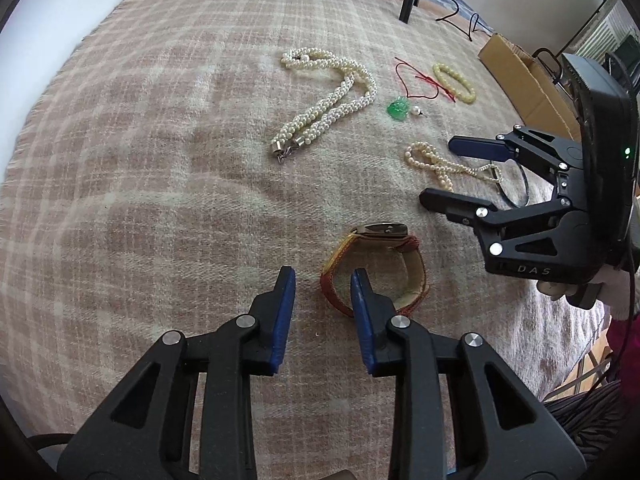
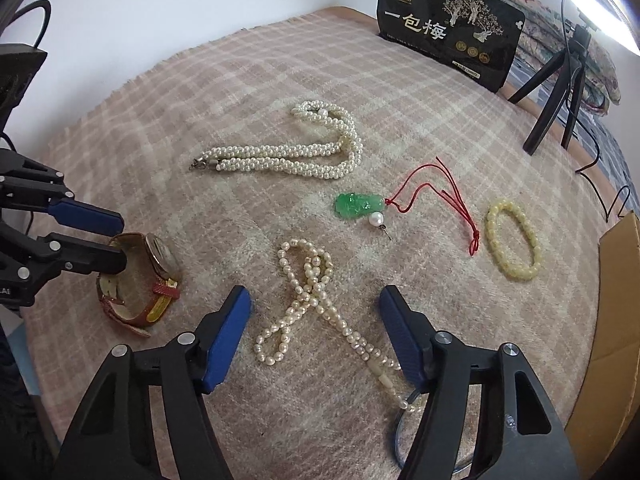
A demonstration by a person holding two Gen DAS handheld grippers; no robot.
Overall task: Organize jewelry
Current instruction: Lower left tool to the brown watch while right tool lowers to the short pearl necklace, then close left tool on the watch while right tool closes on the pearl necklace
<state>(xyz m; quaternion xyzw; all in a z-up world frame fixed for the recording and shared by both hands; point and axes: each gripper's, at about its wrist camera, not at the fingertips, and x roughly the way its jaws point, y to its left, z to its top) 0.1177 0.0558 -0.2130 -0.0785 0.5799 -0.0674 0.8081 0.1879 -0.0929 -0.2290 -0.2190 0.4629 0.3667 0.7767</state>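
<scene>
- We're at the pick step: left gripper [image 1: 322,283] jaws part-spread, straddling the watch [image 1: 376,268] strap at the blanket's [image 1: 160,160] 5 o'clock, not yet pinching.
- Right gripper [image 2: 316,300] jaws spread over the thin pearl strand [image 2: 312,300], no contact.
- Next, we reckon: lower both, clamp.

Bare blanket [image 1: 140,200] left — jewelry rightward

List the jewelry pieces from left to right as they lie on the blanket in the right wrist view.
Watch → thick twisted pearl necklace → thin pearl strand → green pendant → yellow bead bracelet.
</scene>
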